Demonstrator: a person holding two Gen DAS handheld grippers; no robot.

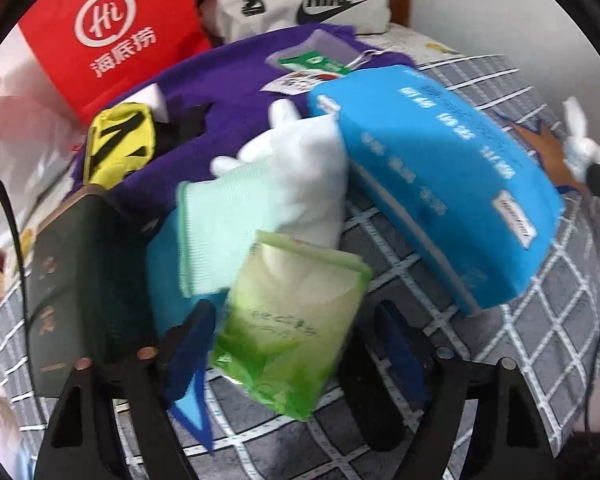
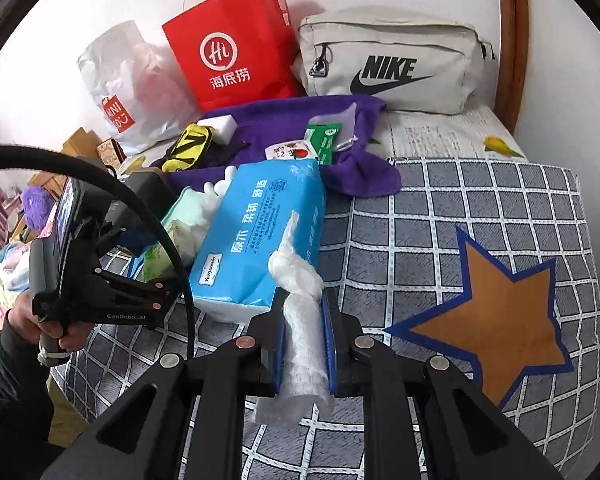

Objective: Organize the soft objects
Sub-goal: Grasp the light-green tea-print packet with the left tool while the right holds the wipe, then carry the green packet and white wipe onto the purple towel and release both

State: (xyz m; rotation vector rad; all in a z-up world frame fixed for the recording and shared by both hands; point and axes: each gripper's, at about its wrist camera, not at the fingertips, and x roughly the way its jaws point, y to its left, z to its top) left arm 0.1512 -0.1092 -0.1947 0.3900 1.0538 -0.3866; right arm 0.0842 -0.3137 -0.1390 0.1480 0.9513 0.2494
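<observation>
A green tissue pack lies tilted on the checked bedspread, between the fingers of my left gripper. The jaws stand open, with a gap on the pack's right side. Behind the pack lie a white glove and a mint cloth. A big blue tissue pack lies to the right. My right gripper is shut on a rolled white cloth, just in front of the blue tissue pack. In the right wrist view a hand holds the left gripper over the green pack.
A purple towel with small packets on it lies behind, and a yellow-and-black item at its left. A red paper bag, a grey Nike bag and a white plastic bag stand along the wall. A dark green box sits at the left.
</observation>
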